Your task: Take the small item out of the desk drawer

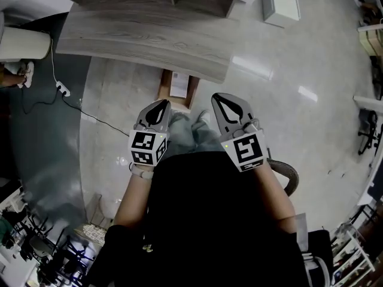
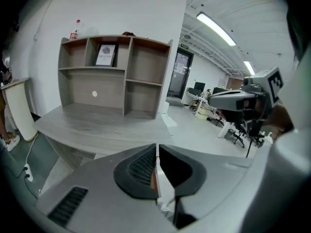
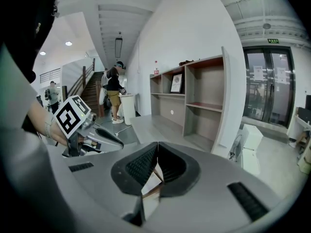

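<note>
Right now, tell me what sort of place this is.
Likely an open-plan office: a grey wood-grain desk with a shelf unit, office chairs beyond, and ceiling strip lights.

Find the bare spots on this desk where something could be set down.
The desk top is bare from the shelf unit to its front edge. The shelf compartments are empty except one upper one with a framed picture. A bottle stands on top.

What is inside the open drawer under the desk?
A pale flat item lies in the drawer. The drawer's back part is hidden under the desk, so anything there cannot be seen.
</note>
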Tool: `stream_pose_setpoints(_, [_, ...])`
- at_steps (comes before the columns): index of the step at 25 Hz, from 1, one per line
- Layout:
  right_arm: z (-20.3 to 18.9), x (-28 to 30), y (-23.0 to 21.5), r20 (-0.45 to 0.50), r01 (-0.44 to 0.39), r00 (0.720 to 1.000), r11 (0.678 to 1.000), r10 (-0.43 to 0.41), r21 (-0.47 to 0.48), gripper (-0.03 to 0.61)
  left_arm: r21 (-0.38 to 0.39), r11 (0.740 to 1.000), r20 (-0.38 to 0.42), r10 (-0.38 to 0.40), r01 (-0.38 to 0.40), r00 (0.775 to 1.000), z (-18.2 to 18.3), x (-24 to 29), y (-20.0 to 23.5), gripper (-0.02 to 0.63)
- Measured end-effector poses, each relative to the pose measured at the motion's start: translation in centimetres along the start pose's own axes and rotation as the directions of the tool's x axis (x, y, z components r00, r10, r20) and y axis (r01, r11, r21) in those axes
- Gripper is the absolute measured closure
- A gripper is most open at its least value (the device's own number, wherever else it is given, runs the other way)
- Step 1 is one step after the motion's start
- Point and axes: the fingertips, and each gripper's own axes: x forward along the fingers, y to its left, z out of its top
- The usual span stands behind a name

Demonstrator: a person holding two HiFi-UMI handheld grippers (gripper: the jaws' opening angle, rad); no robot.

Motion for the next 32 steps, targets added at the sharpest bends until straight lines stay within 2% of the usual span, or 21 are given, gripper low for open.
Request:
stream_pose_setpoints(5, [-1.3, 1.3, -0.2, -0.072, 0.048, 0.996, 0.998, -0.046, 0.028, 0.583, -0.064, 0.998, -0.080, -0.028, 0.022, 0.996, -3.3, 3.8, 2.4, 0.601])
stream_pose_setpoints(11, [-2.2, 2.3, -1.6, -0.153, 0.107, 0.983, 0.994, -0.103, 0.012, 0.583, -0.099, 0.995, -0.192, -0.044, 0.026, 0.980, -6.9, 8.7, 4.8, 0.548])
stream_pose_setpoints(14, [-3.3, 2.8, -1.7, -0.226, 0.141, 0.965, 0.990, -0.136, 0.007, 0.582, -0.131, 0.991, -0.255, -0.061, 0.029, 0.965, -9.7, 10.9, 6.1, 0.506])
stream_pose_setpoints(20, [-5.3, 3.4, -1.3, -0.297, 0.225, 0.933, 0.974, -0.204, 0.038, 0.582, -0.135, 0.990, -0.352, -0.074, 0.028, 0.933, -13.9, 14.6, 8.3, 0.389])
stream_pose_setpoints(27, [-6.5, 2.9, -1.0, -0.337, 0.293, 0.905, 0.955, -0.260, 0.048, 0.582, -0.143, 0.990, -0.415, -0.044, -0.017, 0.909, -16.4, 17.9, 9.9, 0.289])
stream_pose_setpoints(32, [-7.6, 1.5, -1.2, -0.385, 0.336, 0.876, 0.940, -0.289, 0.059, 0.582, -0.161, 0.987, -0.453, -0.068, -0.007, 0.889, -18.4, 19.9, 9.4, 0.251])
